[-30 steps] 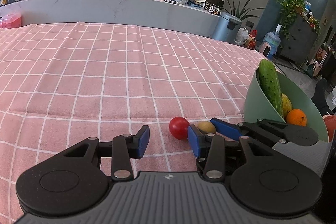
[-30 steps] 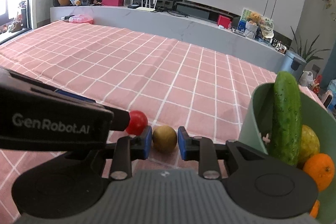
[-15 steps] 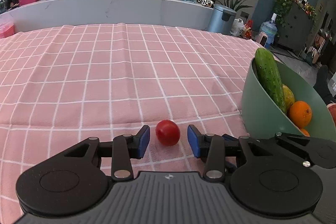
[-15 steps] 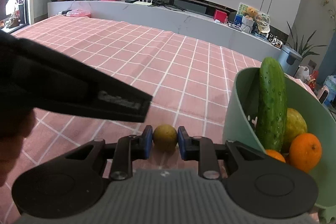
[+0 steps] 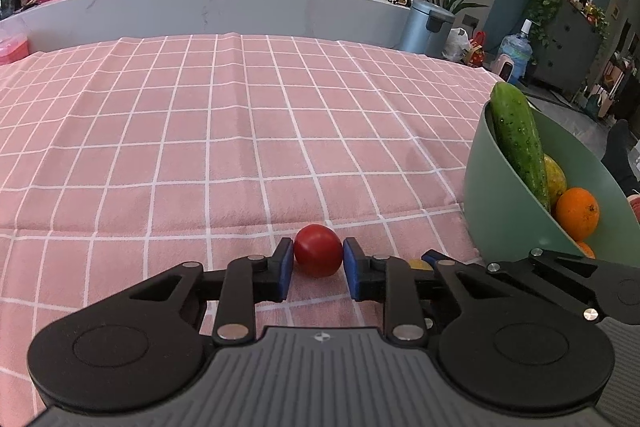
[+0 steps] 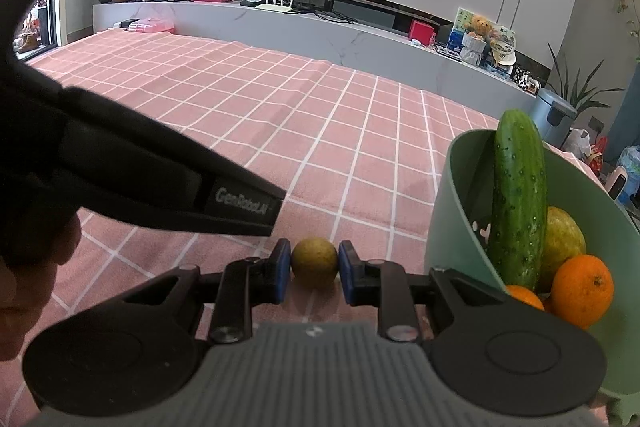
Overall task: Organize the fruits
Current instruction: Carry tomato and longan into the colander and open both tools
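The pick-up step is judged in hand: a tomato [image 5: 318, 250] is clamped by the left gripper [image 5: 316, 267] and a lime [image 6: 314, 261] by the right gripper [image 6: 313, 269], both on the cloth [image 5: 240, 155]; next, each must be lifted into the bowl [image 6: 448, 211]

Red tomato [image 5: 318, 250] and seemingly yellow-green fruit [image 6: 314, 261] lie on cloth.

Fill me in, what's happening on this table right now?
Fruit is being sorted into the green bowl. The left hand-held gripper has closed on the red tomato, and the right hand-held gripper has closed on the small brownish-yellow fruit. Both fruits look to be resting on the pink checked cloth. A cucumber and oranges already sit in the bowl.
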Tool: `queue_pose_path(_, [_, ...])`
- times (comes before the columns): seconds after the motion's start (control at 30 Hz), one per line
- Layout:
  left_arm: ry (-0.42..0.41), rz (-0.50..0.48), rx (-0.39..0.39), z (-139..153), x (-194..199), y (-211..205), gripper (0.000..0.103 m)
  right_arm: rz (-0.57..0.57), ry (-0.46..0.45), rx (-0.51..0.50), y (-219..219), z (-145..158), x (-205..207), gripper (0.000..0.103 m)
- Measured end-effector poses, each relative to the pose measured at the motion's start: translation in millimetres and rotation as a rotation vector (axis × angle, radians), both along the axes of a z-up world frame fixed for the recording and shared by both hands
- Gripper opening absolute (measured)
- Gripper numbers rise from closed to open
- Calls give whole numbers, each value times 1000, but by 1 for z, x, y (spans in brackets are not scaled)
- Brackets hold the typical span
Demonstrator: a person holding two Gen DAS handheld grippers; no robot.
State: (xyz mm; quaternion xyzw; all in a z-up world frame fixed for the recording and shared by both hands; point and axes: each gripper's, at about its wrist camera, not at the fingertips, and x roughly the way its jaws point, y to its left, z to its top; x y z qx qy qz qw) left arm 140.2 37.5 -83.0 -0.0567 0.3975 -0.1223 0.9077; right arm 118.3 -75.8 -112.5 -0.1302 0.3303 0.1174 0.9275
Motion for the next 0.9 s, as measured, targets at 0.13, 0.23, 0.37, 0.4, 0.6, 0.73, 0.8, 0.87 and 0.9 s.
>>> queue_pose_path(0.13, [-7, 6, 9, 9, -7, -1, 29, 6, 10, 10, -1, 6, -5, 21])
queue_pose_path(0.23, [-19, 12, 6, 20, -17, 0, 29, 28, 5, 15, -3, 15, -10, 21])
queue_pose_path(0.37, [-30, 20, -4, 35, -31, 1, 29, 48, 15, 38, -8, 29, -21, 21])
queue_pose_path(0.4, [-33, 21, -7, 38, -35, 1, 29, 51, 19, 45, -10, 33, -24, 21])
queue_pose_path(0.6, [-49, 14, -9, 54, -58, -7, 29, 74, 20, 83, -25, 57, -45, 21])
queue_pose_path(0.73, [-42, -6, -28, 63, -69, -16, 29, 87, 12, 90, -38, 70, -62, 21])
queue_pose_path(0.8, [-43, -19, -31, 67, -72, -22, 29, 74, 11, 105, -47, 75, -69, 21])
queue_pose_path(0.87, [-44, -34, -40, 70, -75, -29, 29, 49, 8, 128, -59, 81, -73, 21])
queue_pose_path(0.9, [-44, -43, -44, 72, -75, -33, 29, 36, 2, 133, -65, 83, -75, 21])
